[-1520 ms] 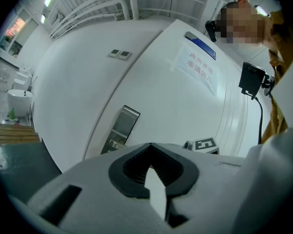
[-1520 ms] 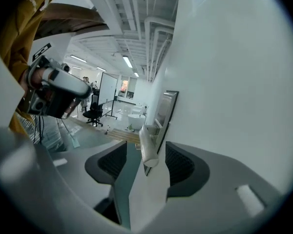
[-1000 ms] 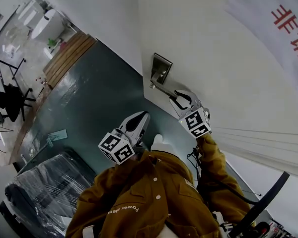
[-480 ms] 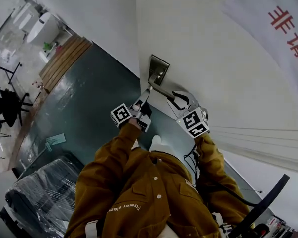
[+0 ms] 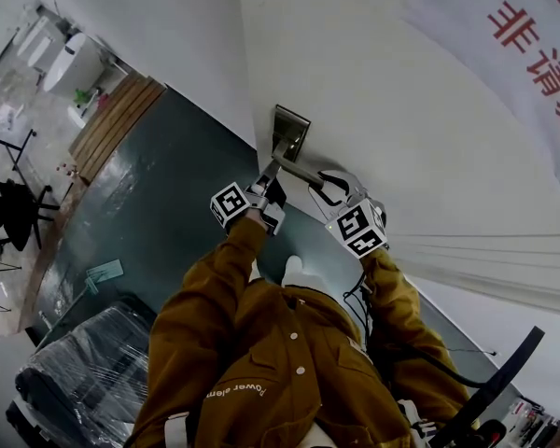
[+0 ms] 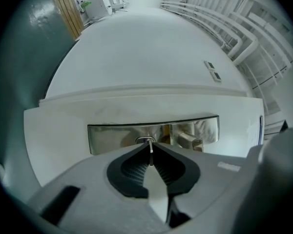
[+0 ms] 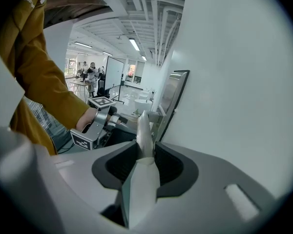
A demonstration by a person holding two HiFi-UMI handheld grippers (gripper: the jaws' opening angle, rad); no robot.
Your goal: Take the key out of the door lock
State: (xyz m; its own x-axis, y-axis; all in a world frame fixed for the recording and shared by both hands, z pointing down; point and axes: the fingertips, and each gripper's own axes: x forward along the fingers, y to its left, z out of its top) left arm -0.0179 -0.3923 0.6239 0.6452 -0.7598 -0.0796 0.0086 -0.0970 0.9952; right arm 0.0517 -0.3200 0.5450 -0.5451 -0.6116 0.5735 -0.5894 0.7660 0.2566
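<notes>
White door (image 5: 373,91) fills the view, and the key (image 6: 150,156) sits in its shiny lock plate (image 6: 112,138), not out yet. The left gripper (image 6: 150,147) points straight at it, fingers closing with the thin key between their tips. Pulling it free looks like the job left. Just beside, the right gripper (image 7: 146,152) reaches up with its arm stretched, fingers clenched on the door handle (image 7: 142,126).

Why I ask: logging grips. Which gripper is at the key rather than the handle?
The left gripper: its jaws are closing on the thin key; the right gripper clamps the door handle.
</notes>
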